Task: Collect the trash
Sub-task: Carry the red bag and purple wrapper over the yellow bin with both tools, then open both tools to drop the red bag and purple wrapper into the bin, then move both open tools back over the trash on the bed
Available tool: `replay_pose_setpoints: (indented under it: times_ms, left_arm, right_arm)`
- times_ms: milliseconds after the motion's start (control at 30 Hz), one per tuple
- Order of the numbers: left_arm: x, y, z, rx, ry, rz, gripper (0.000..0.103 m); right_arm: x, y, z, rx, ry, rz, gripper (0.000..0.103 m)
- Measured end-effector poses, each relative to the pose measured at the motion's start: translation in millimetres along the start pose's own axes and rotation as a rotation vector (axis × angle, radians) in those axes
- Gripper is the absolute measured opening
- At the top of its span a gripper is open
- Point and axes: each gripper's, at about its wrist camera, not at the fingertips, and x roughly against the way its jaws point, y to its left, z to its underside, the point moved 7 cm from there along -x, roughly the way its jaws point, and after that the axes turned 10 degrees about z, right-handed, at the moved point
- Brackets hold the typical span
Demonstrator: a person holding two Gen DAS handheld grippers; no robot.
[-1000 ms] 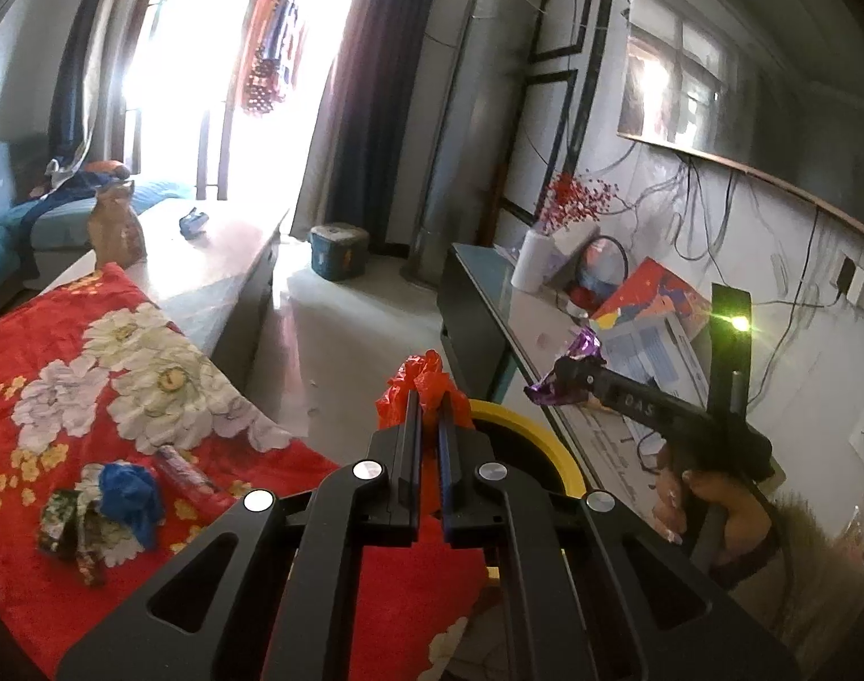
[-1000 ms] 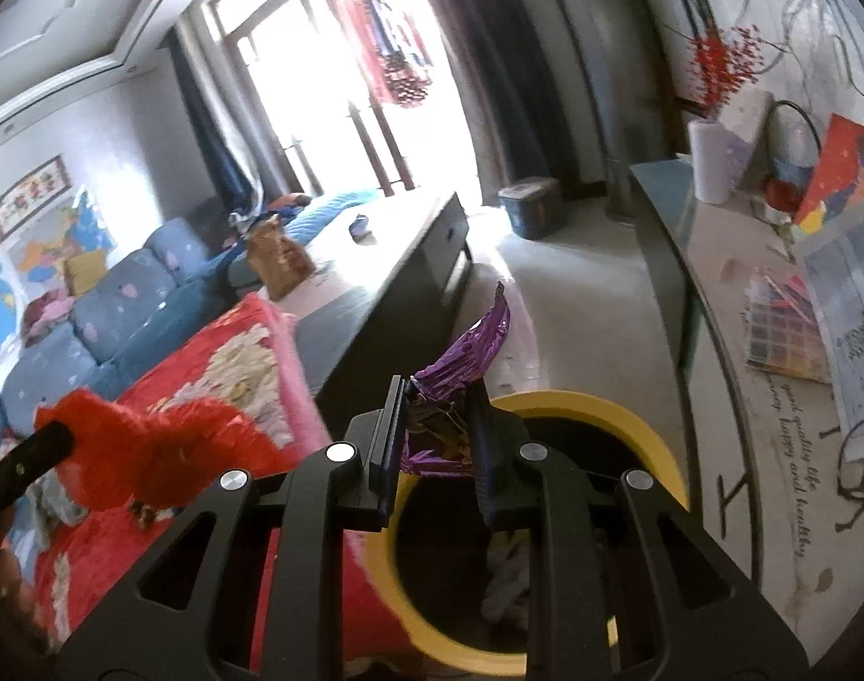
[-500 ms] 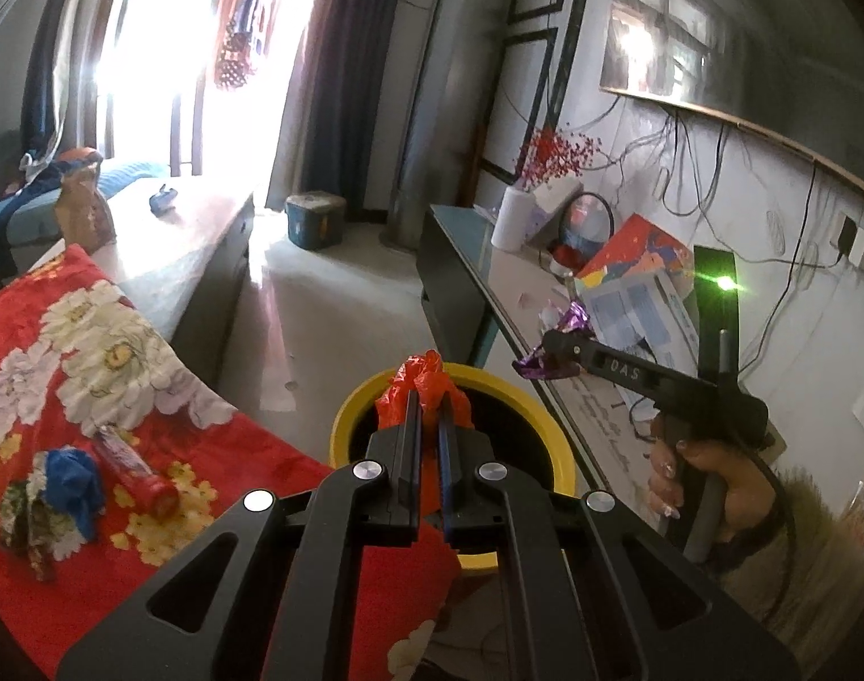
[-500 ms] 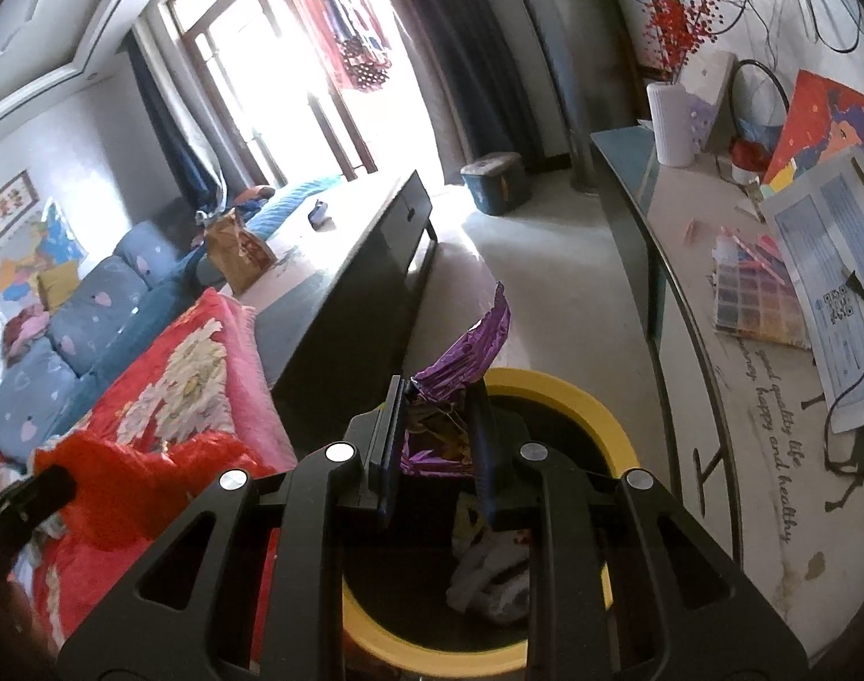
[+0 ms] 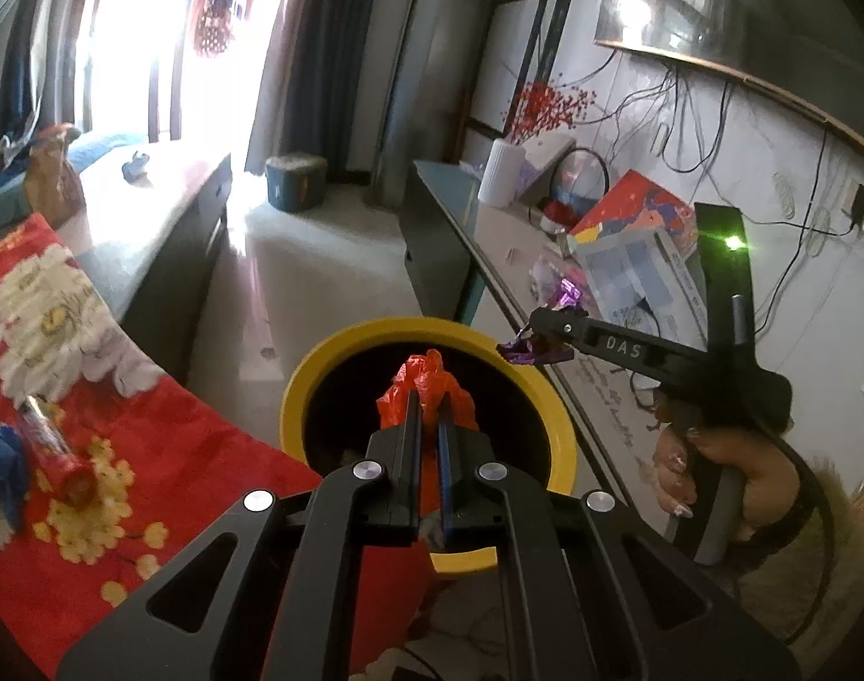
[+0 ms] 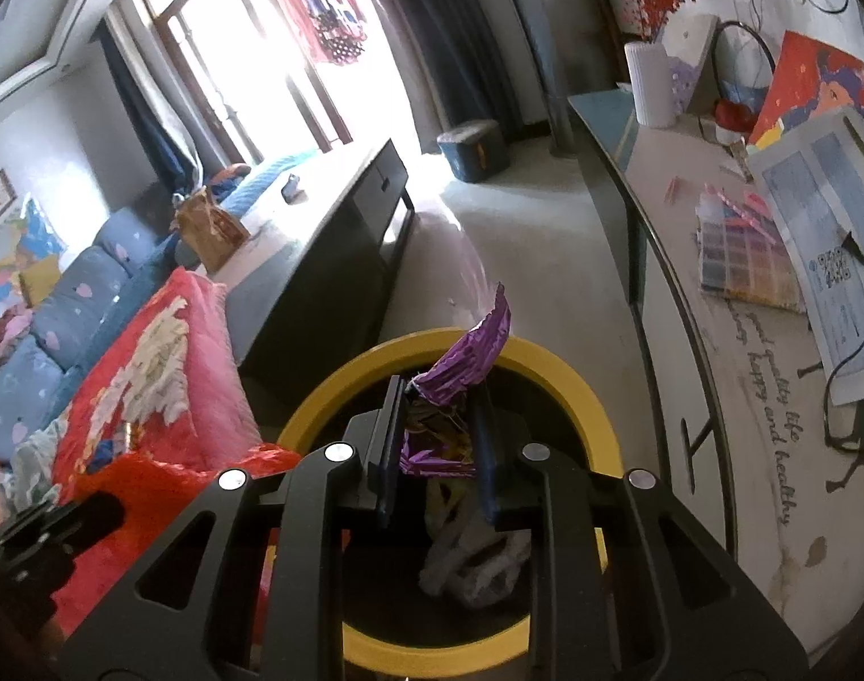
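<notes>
Left gripper [image 5: 426, 437] clamped tight on crumpled red plastic wrapper [image 5: 426, 391], right above round yellow-rimmed bin [image 5: 295, 397]. Right gripper [image 6: 437, 442] pinching purple foil wrapper [image 6: 466, 363], likewise over the mouth. Drop straight down next, probably.

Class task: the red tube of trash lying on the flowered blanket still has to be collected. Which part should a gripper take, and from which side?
Grip the red tube across its narrow middle, coming down from above. It lies flat on the blanket, long axis running away from the camera, so the fingers should close across its width. The blue crumpled scrap sits close beside it, so keep the jaws narrow.

Crumpled red wrapper [image 5: 426, 391] and purple wrapper [image 6: 468, 360], apparently foil, above yellow-rimmed bin [image 6: 551, 363].
</notes>
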Motion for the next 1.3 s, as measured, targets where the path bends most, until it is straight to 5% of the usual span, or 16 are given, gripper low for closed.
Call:
replay_pose_setpoints:
  times_ms: [233,300,367,400,433,500,633,867,1300]
  left_arm:
    - [-24,11,10,0.027,0.038,-0.008,0.005]
    - [-31,15,13,0.033,0.057,-0.015,0.006]
    - [-35,21,17,0.034,0.071,-0.043,0.025]
    - [-36,25,18,0.033,0.074,-0.059,0.049]
    - [-35,29,19,0.039,0.071,-0.065,0.059]
    - [-31,33,19,0.044,0.066,-0.069,0.061]
    - [-13,36,13,0.028,0.022,-0.103,0.085]
    - [23,39,-1,0.008,-0.062,-0.166,0.092]
    - [94,70,-6,0.065,-0.189,-0.286,0.092]
  right_arm:
    - [-15,-4,10,0.003,0.046,0.018,0.017]
    - [-18,-6,13,-0.006,0.058,0.024,0.025]
    - [-21,-8,16,-0.004,0.064,0.044,0.035]
    - [-21,-8,16,-0.005,0.065,0.047,0.038]
    - [-22,-9,16,-0.006,0.065,0.048,0.039]
    - [-22,-9,16,-0.005,0.063,0.056,0.047]
    - [-15,-4,12,-0.001,0.037,0.052,0.054]
    - [5,17,3,0.036,-0.03,0.012,0.066]
    - [42,84,6,0.13,-0.078,-0.128,0.066]
